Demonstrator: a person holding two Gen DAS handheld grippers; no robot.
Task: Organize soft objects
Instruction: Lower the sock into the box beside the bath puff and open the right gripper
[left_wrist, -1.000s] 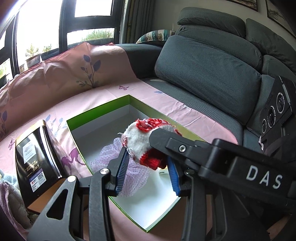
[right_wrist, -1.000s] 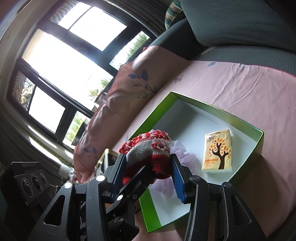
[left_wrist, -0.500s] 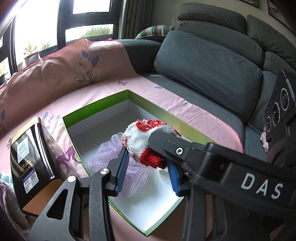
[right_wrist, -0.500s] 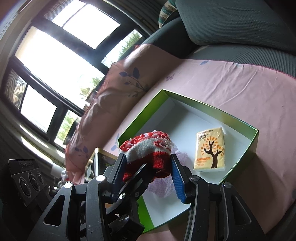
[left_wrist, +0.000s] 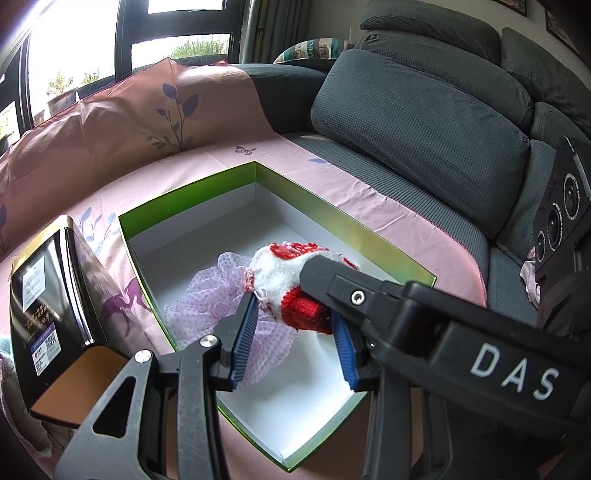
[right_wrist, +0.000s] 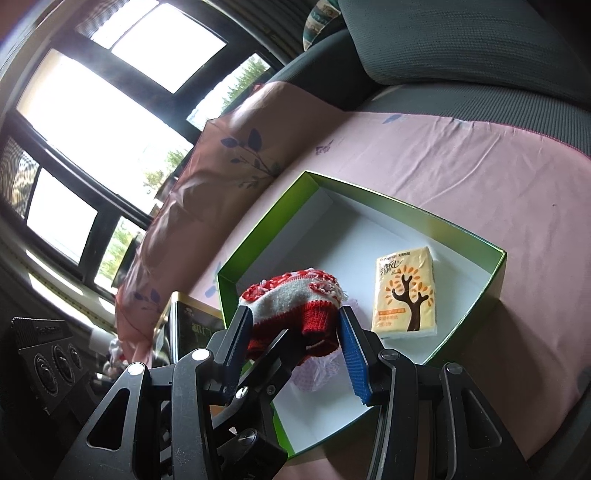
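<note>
A red, white and grey knitted sock (left_wrist: 291, 284) (right_wrist: 295, 306) is held over the green box (left_wrist: 332, 221) (right_wrist: 495, 280). My left gripper (left_wrist: 291, 325) and my right gripper (right_wrist: 295, 332) both close on it from opposite sides; the right gripper's arm crosses the left wrist view. A lilac mesh bath puff (left_wrist: 218, 295) (right_wrist: 317, 373) lies in the box under the sock. A yellow tissue pack (right_wrist: 406, 295) lies in the box's right part.
The box sits on a pink floral cloth (left_wrist: 369, 206) over a grey sofa (left_wrist: 424, 122). A black tin (left_wrist: 40, 310) stands left of the box on a brown board (left_wrist: 77, 387). Windows are behind.
Both grippers with the sock have drifted slightly over the box; the sock now hangs a little lower, closer to the puff.
</note>
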